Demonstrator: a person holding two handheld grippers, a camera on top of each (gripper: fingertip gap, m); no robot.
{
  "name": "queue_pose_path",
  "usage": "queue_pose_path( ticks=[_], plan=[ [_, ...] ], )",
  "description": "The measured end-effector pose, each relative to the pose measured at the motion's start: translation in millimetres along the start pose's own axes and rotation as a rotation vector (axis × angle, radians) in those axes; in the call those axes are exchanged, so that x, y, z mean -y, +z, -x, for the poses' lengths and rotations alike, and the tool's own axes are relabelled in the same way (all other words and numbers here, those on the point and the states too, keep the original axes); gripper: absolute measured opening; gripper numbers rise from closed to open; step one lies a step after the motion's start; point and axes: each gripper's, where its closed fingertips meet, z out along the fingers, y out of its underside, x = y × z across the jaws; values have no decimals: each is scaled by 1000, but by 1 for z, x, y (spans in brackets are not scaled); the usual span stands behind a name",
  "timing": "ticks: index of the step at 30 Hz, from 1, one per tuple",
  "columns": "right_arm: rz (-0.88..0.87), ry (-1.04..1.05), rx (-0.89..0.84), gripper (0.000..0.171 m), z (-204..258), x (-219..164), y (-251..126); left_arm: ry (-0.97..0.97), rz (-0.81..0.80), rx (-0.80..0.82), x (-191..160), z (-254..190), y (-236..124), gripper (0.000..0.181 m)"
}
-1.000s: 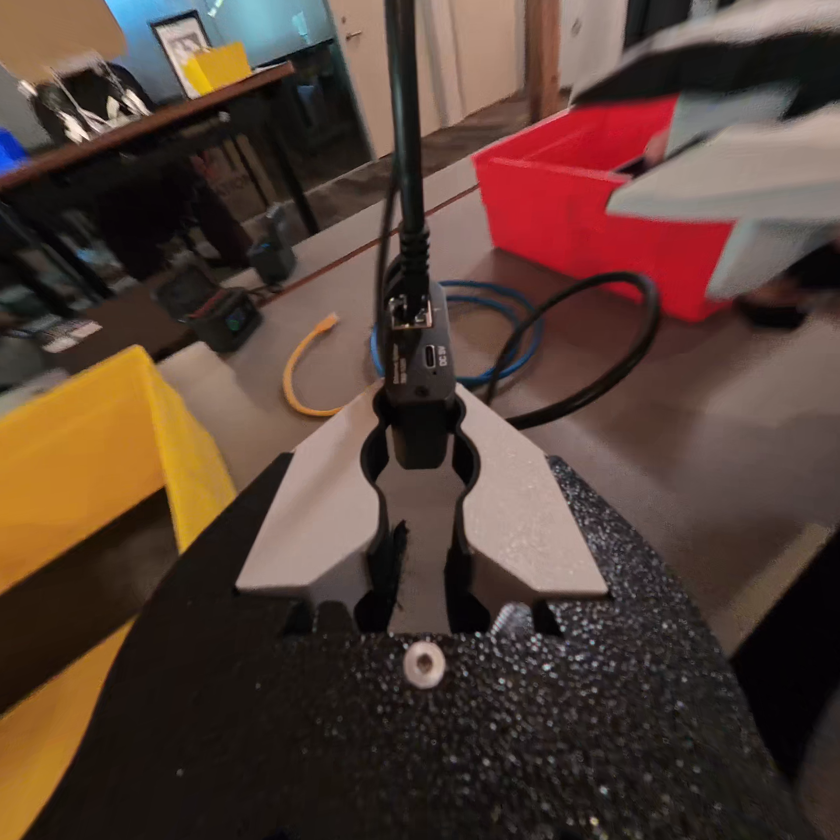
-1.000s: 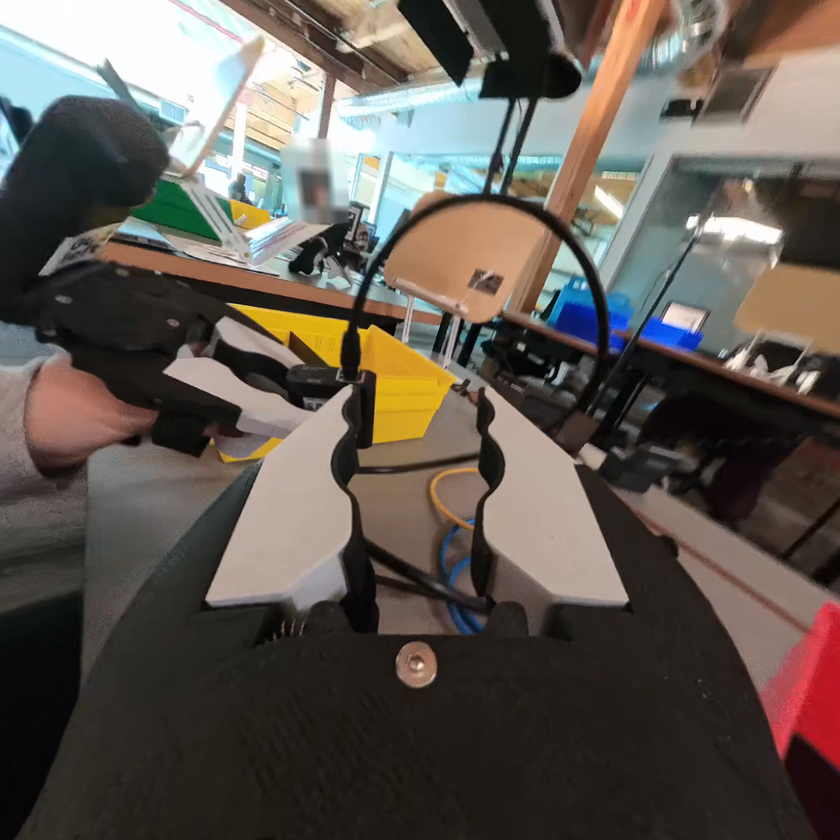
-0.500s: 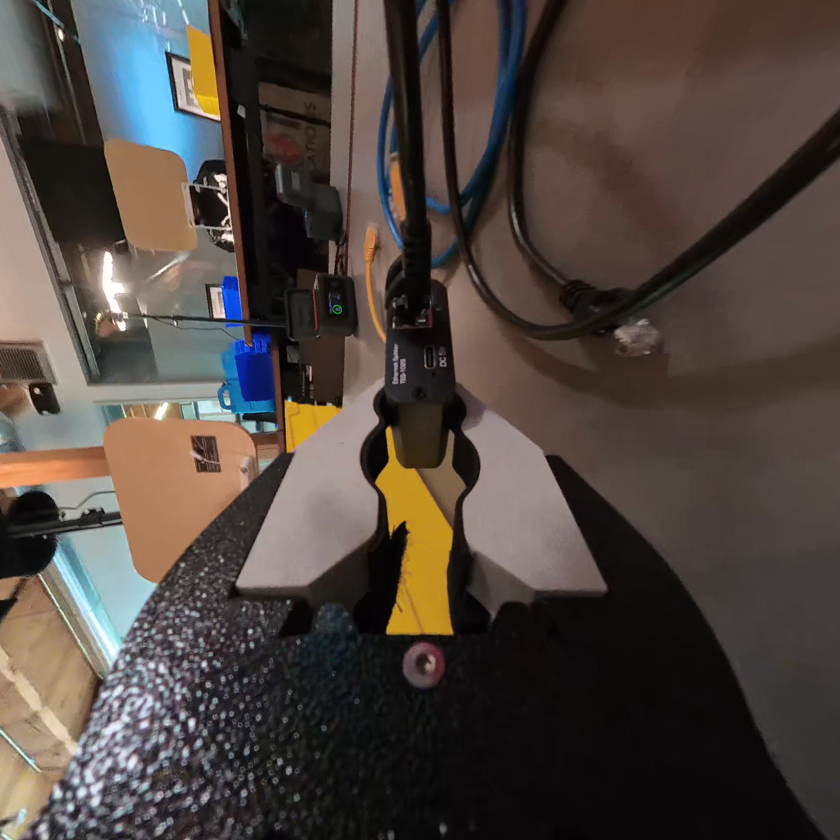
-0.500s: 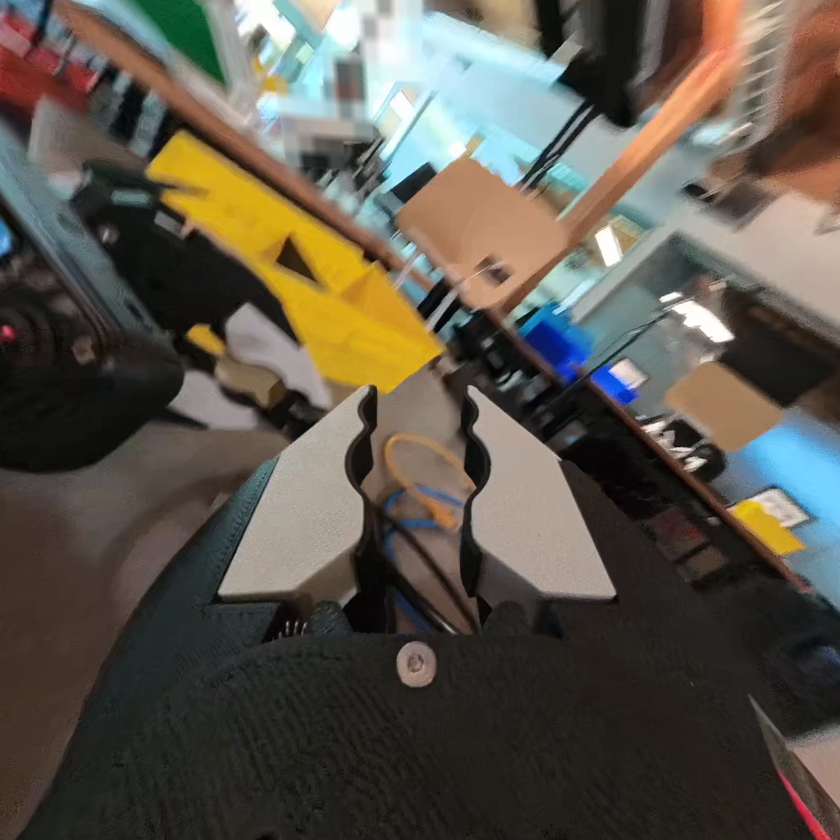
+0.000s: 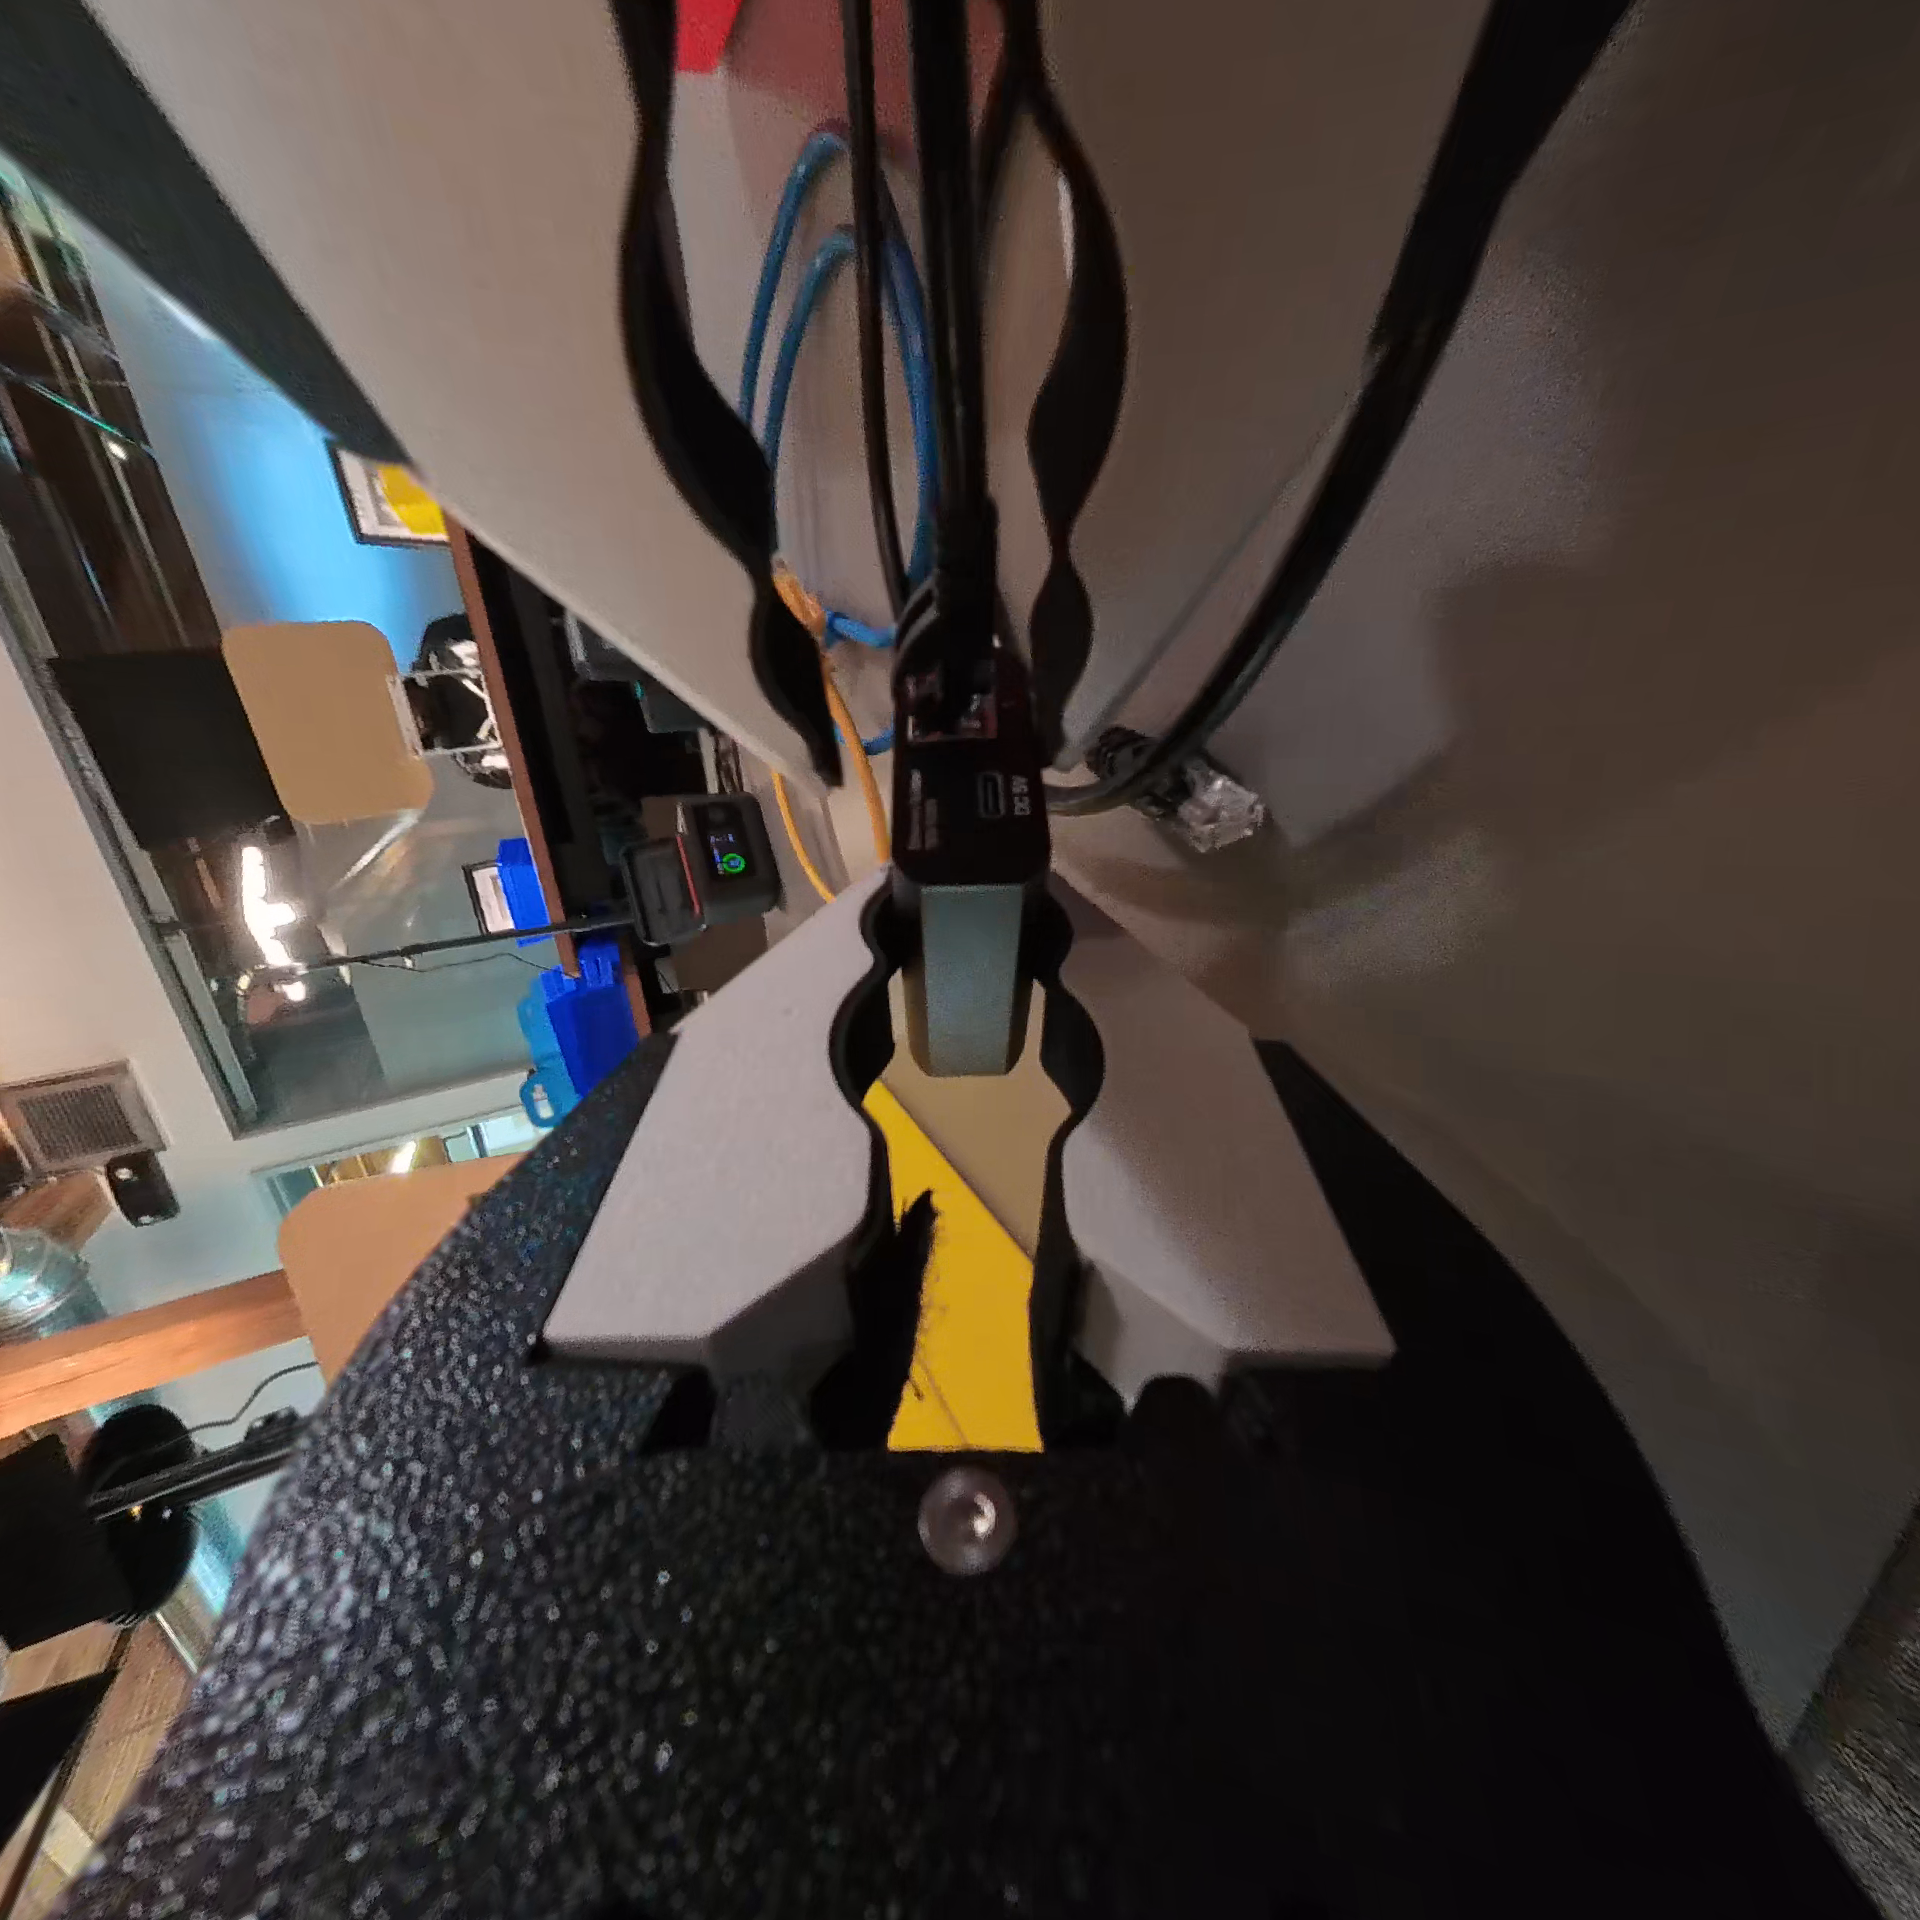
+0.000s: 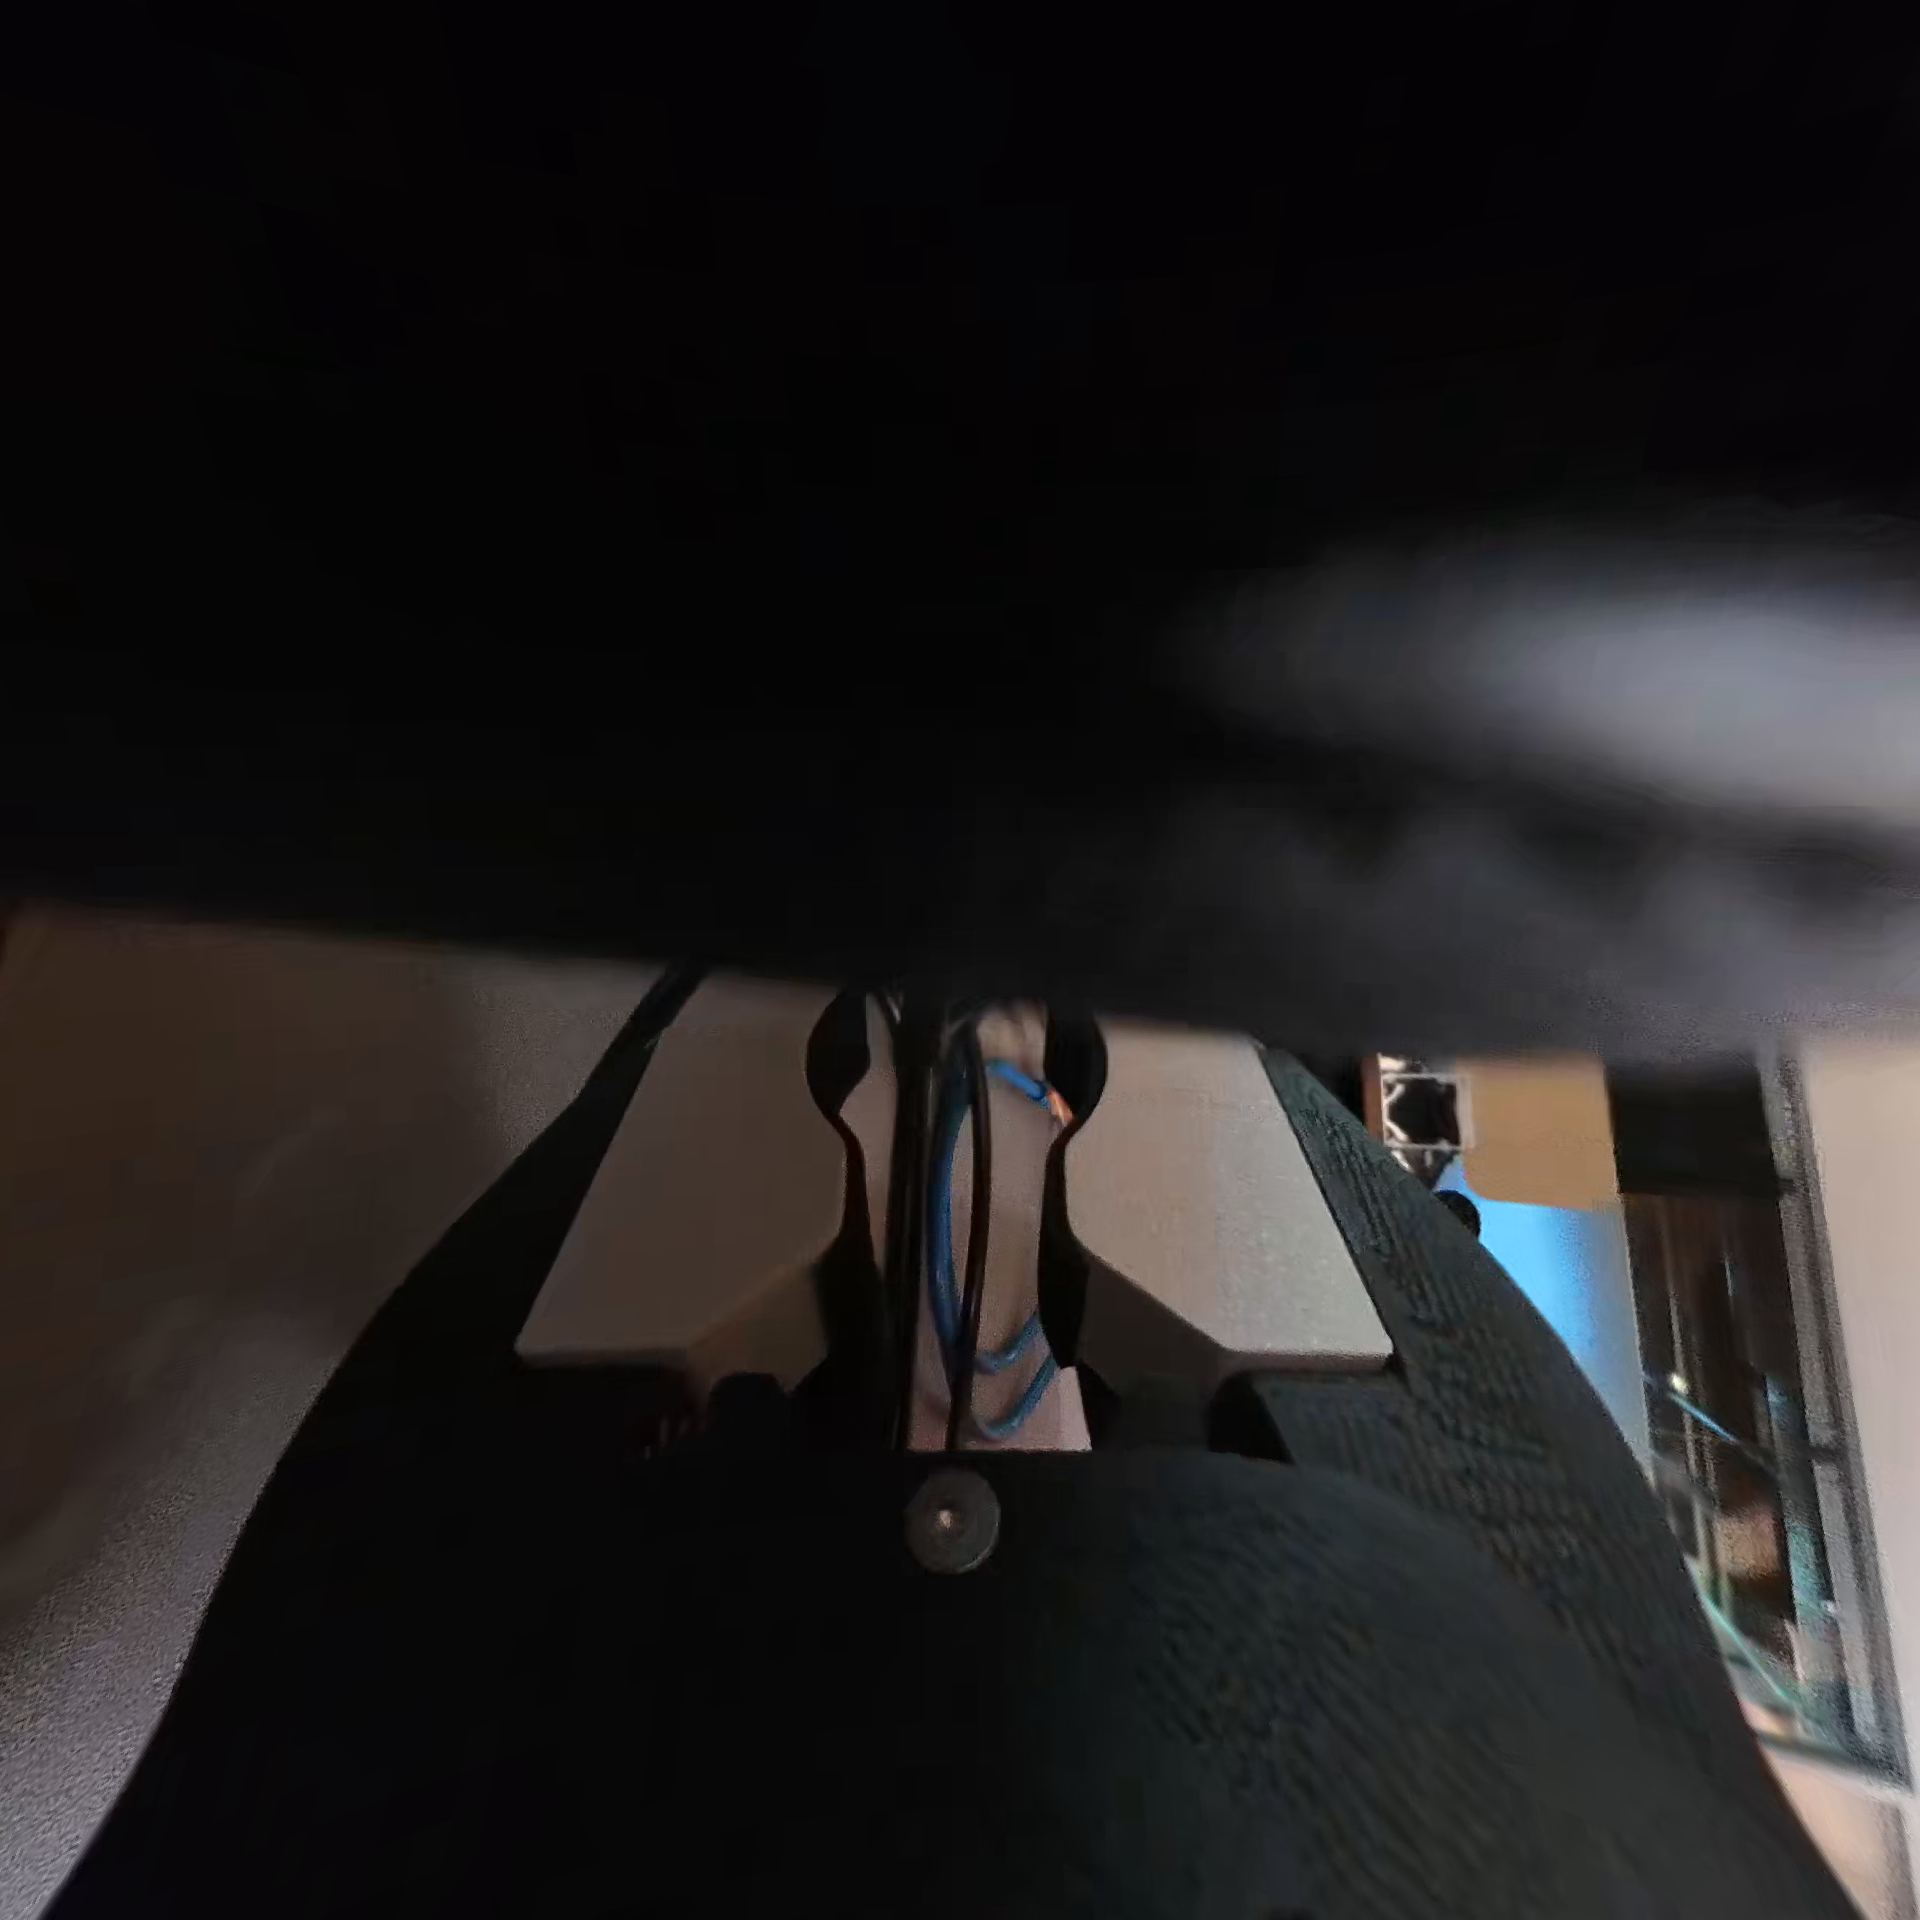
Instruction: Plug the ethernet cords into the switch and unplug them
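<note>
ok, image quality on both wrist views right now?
Left wrist view: switch sharp in the left tongs, right tongs above it smeared, edges fisheye-bent. Right wrist view: upper half blacked out by something close, blurred; only blue cord readable.

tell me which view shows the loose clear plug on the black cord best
The left wrist view. The clear plug lies unplugged on the table at the end of a black cord, just right of the switch held in the left tool. The right wrist view is mostly dark and does not show it.
</note>
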Motion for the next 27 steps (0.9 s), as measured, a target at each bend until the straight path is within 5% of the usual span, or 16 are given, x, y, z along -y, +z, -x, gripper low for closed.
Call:
queue_pose_path(
  ticks=[1, 6, 11, 16, 20, 24, 27],
  plan=[
    [-12, -6, 1, 27, 0, 3, -1, 2, -16, 1, 2, 1, -4, 21],
    [-4, -28, 86, 37, 8, 1, -4, 26, -174, -60, 16, 1, -21, 21],
    [-66, 84, 124, 22, 5, 8, -7, -85, -341, -98, 33, 5, -36, 21],
    [-298, 525, 119, 21, -40, 22, -26, -613, -608, -2, 32, 71, -65, 55],
    [-655, 873, 177, 20, -78, 44, -60, -1076, -969, -191, 40, 92, -93, 85],
    [-865, 1037, 254, 21, -93, 55, -81, -1289, -1288, -400, 58, 103, -119, 55],
    [-897, 1051, 283, 20, -91, 58, -83, -1307, -1366, -479, 65, 103, -125, 28]
  ],
)
